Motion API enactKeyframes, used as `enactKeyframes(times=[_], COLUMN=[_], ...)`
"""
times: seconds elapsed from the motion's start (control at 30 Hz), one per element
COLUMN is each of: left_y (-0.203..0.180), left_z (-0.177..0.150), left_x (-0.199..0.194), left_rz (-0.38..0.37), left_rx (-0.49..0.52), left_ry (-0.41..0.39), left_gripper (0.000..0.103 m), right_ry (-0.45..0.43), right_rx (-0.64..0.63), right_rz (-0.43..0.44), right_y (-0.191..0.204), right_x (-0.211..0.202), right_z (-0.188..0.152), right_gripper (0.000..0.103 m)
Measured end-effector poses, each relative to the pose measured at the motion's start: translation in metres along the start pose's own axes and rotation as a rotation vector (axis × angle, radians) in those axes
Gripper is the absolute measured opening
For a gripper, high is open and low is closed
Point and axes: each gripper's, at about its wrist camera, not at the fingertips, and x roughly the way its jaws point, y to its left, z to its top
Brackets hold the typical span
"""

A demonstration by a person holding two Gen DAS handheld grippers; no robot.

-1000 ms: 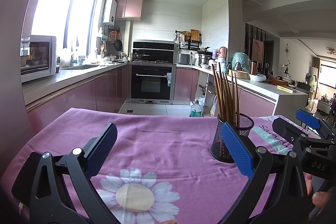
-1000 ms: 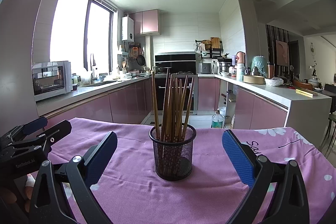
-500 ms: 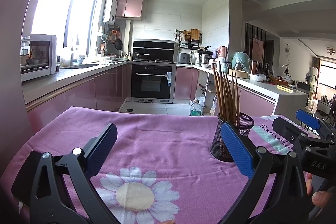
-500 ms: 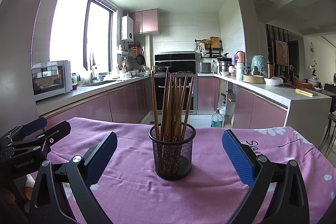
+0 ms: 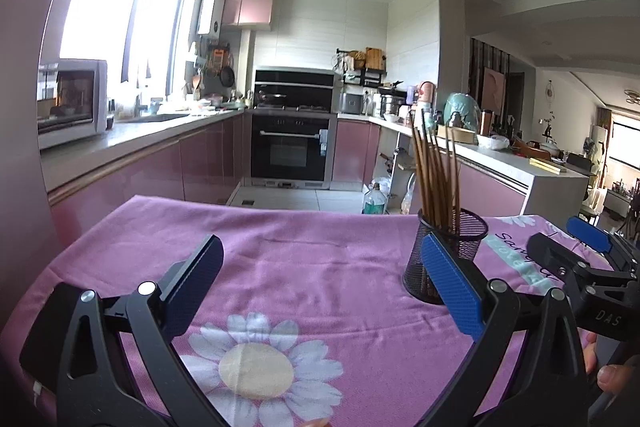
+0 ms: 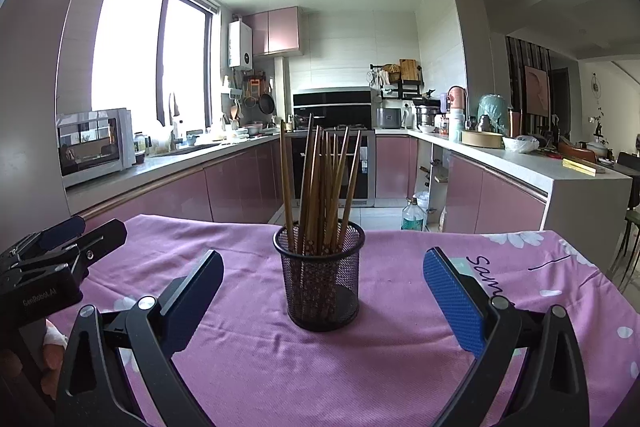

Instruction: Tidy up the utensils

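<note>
While your left gripper (image 5: 320,291) and right gripper (image 6: 322,295) gape empty, chopsticks (image 6: 320,183) stand gathered in the mesh cup (image 6: 320,279) (sorted already, or awaiting sorting).

"DAS" on right claw (image 5: 588,247), "GenRobot.AI" on left claw (image 6: 60,231)

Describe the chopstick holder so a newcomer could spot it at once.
Start at the table under the purple floral cloth. Near its middle, straight ahead of the open right gripper, stands a black wire-mesh cup. It is the only container there, bristling with upright brown chopsticks.
</note>
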Motion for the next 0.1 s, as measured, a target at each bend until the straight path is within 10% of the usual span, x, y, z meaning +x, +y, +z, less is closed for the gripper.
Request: enactKeyframes(times=[0.1], left_y=[0.004], left_z=[0.000], left_x=[0.007], left_rz=[0.001], left_rx=[-0.004], left_ry=[0.033], left_gripper=[0.098], right_ry=[0.049], right_rx=[0.023], right_rz=[-0.005], right_y=[-0.018], right_x=[0.009], right_z=[-0.002], right_gripper=[0.097])
